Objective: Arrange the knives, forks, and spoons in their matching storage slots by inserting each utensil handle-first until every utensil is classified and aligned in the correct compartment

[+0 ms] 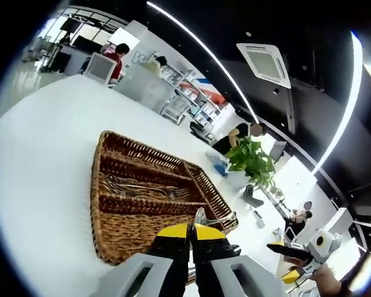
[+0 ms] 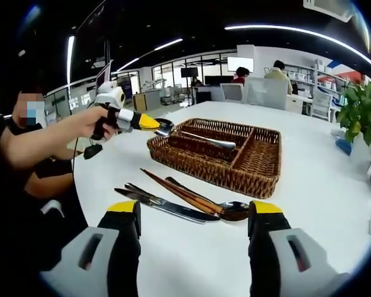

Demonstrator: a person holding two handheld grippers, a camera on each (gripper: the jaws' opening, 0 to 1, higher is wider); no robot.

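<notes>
Spoon [image 2: 162,127] sits clenched in the left hand-held gripper [image 2: 147,122], bowl outward, just above the basket's [image 2: 247,176] near corner, its slots running away from it. Right hand-held gripper [image 2: 195,216] hangs released over the counter [image 2: 321,185], nearest the knife [image 2: 167,207] and chopsticks [image 2: 179,193] lying crosswise before it.

Open office — white table [image 2: 334,185]; dark ceiling, light strips [image 1: 198,46]; potted plant [image 1: 252,159]
</notes>
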